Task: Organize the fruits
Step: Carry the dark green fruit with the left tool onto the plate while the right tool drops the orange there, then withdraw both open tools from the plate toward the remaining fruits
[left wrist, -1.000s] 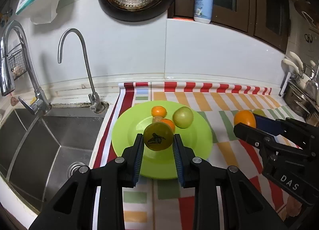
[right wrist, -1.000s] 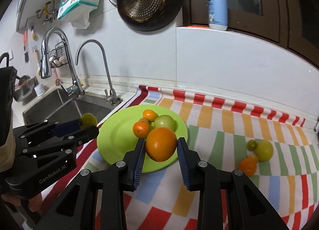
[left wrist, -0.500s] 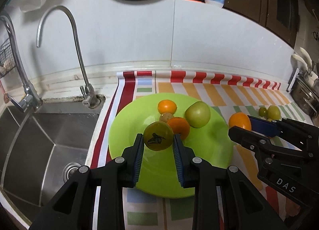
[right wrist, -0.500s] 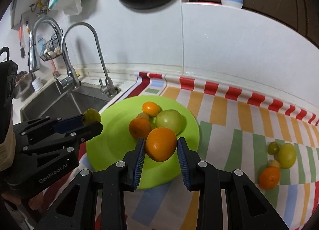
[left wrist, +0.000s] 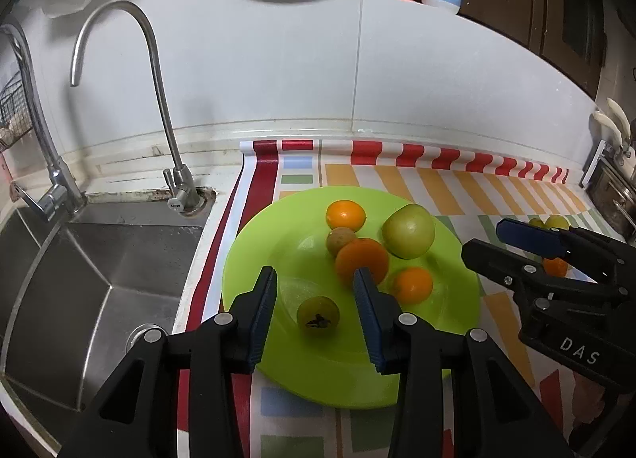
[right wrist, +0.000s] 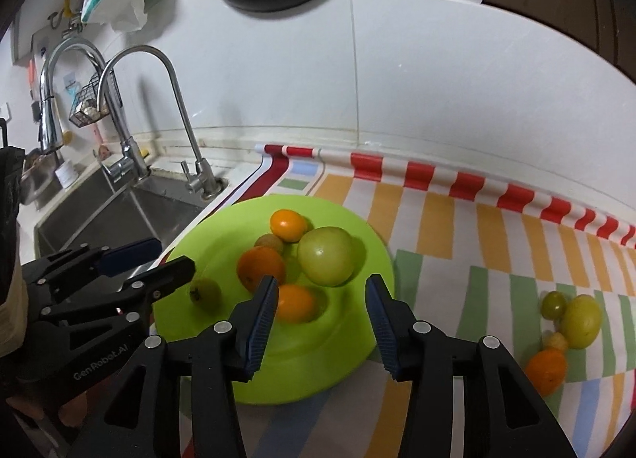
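A lime-green plate point(left wrist: 349, 362) point(right wrist: 318, 354) lies on the striped mat and holds several fruits. A small dark-green fruit point(left wrist: 318, 315) point(right wrist: 205, 293) rests on it between the fingers of my open left gripper point(left wrist: 314, 291). An orange point(right wrist: 296, 303) point(left wrist: 411, 285) lies on the plate between the fingers of my open right gripper point(right wrist: 320, 299). A large green apple point(left wrist: 408, 231) point(right wrist: 326, 256), two more oranges and a brownish fruit sit further back on the plate. Both grippers are empty.
Several fruits lie on the mat to the right: an orange point(right wrist: 546, 371), a yellow-green fruit point(right wrist: 581, 321), a small green one point(right wrist: 553, 305). A steel sink point(left wrist: 79, 283) with two faucets is at left. A dark object stands at the right counter edge point(left wrist: 612, 191).
Both grippers moved forward and down over the plate and opened. The left let go of the dark-green fruit, the right let go of the orange; both fruits now lie on the plate.
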### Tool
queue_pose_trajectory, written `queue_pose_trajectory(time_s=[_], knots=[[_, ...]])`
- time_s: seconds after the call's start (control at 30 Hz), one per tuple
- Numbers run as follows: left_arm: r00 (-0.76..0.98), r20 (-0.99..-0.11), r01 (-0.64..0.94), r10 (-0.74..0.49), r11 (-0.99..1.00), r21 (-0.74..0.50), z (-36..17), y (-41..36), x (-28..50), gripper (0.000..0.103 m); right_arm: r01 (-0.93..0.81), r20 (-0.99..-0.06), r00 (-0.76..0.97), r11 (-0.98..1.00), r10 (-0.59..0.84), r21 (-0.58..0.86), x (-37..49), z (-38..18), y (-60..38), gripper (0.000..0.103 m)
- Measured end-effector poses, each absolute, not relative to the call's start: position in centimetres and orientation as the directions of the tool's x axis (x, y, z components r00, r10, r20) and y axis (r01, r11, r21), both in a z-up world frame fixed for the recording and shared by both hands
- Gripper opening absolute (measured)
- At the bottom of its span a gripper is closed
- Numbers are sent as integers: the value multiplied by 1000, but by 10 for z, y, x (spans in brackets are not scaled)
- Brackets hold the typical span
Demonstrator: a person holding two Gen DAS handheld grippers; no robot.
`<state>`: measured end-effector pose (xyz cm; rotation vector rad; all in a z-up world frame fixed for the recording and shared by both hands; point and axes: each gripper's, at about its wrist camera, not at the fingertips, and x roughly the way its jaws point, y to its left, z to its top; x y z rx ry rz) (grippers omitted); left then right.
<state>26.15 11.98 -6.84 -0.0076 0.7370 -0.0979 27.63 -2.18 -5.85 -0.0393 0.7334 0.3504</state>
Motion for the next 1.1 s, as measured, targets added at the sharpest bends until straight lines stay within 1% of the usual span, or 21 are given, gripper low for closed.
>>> queue_pose_trajectory(time_s=[0.23,0.3,0.37,0.43,0.47,0.5,0.7,0.83,1.1], knots=[[745,-662,82,-79,996,-27,-61,115,245,42,-310,-646,708,948,284,77,258,-50,-32,47],[754,-653,79,-74,997,-21,-57,113,237,48,-303,-642,715,950,277,71,252,-47,-35,47],[763,-642,77,-71,997,-18,-53,111,230,50,-297,-639,719,952,272,71,246,-44,-39,47],[771,-633,78,-70,997,-15,-48,107,223,52,-293,-634,725,953,270,71,239,-40,-42,53],[774,-629,76,-69,997,-16,-46,106,220,55,-290,-628,731,955,268,70,235,-39,-45,53],[779,-623,72,-68,997,-19,-43,104,217,58,-286,-622,737,956,264,68,232,-36,-47,53],[808,-586,58,-65,998,-32,-29,92,196,67,-266,-601,760,962,248,61,210,-25,-64,53],[811,-579,87,-82,996,-19,-25,79,186,68,-235,-591,775,970,224,58,196,-20,-81,56],[824,-554,145,-121,989,1,-15,48,171,68,-185,-576,798,982,176,43,171,-13,-112,57]])
